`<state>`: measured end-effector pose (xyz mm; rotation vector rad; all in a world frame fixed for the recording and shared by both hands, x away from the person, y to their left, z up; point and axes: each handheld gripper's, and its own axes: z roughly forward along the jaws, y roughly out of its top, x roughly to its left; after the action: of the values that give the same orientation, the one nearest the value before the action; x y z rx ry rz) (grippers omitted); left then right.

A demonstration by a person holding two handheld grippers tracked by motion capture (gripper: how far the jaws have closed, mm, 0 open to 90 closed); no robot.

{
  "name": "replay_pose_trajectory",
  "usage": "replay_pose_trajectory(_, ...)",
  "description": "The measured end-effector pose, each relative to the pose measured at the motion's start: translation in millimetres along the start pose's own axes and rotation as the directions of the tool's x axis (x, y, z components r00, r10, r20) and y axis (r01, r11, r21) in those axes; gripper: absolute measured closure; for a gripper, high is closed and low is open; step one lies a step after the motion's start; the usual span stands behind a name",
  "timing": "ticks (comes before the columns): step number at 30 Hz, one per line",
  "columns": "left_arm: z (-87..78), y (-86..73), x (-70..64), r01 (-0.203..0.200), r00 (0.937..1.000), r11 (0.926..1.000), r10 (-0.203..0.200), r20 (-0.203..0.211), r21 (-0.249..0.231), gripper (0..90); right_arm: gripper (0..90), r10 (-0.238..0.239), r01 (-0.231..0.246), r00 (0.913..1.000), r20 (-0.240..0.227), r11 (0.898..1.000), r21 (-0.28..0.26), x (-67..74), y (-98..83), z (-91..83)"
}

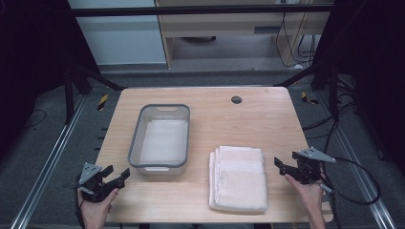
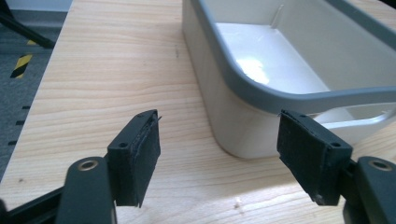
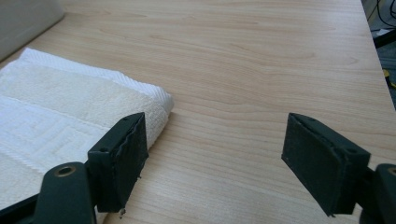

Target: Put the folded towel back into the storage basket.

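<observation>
Sitting under everything is the light wooden table, rectangular, with a small dark round hole near its far edge. Next biggest is the white rectangular plastic tub with a grey rim, on the left half of the table, nothing inside it. Then the folded white terry towel, lying flat on the right half near the front edge, just beside the tub's near right corner but not touching it.

The left gripper is held by a hand at the front left corner of the table, black jaws spread wide with nothing between them. From the left gripper view it's aimed at the tub's near corner, close to it but apart.

The right gripper is held by the other hand at the right edge, just off the towel's right side. Jaws also spread, holding nothing. In the right gripper view the towel's corner sits just beyond one jaw, bare wood between the two.
</observation>
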<state>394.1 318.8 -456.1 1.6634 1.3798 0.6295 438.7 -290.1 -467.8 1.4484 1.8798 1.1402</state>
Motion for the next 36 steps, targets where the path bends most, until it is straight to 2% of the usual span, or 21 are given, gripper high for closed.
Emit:
replay_pose_trajectory(5, -3.6, 2.9, -6.4, 0.007, 0.9999, 0.9999, -0.007, 0.013, -0.010, 29.1, 23.5, -0.001, 0.000, 1.0000, -0.010, 1.000, -0.010, 1.5, 2.3, -2.1)
replay_pose_trajectory(6, -5.4, 4.0, -8.3, 0.009, 0.9998, 0.9998, -0.009, 0.015, -0.015, 28.9, 24.4, 0.004, -0.004, 0.9997, -0.025, 1.000, -0.014, 1.6, 3.7, -3.0)
replay_pose_trajectory(11, -7.3, 5.8, -12.9, 0.009, 0.9994, 0.9997, -0.008, 0.035, -0.023, 29.0, 26.4, 0.013, -0.014, 0.9989, -0.046, 1.000, -0.023, 2.3, 6.8, -5.2)
replay_pose_trajectory(22, -7.9, 11.5, -24.9, -0.016, 0.9974, 0.9995, 0.018, 0.070, -0.028, 29.7, 27.3, -0.009, 0.007, 0.9983, -0.058, 0.999, -0.033, 8.2, 15.8, -9.4)
replay_pose_trajectory(31, -8.0, 17.3, -31.2, -0.023, 0.9958, 0.9992, 0.026, 0.088, -0.032, 29.7, 29.8, -0.014, 0.012, 0.9976, -0.068, 0.999, -0.035, 7.0, 22.5, -10.7)
replay_pose_trajectory(36, -5.3, 27.0, -38.3, -0.048, 0.9933, 0.9984, 0.051, 0.104, -0.031, 29.0, 33.1, -0.020, 0.017, 0.9949, -0.099, 0.999, -0.039, 9.8, 33.8, -9.0)
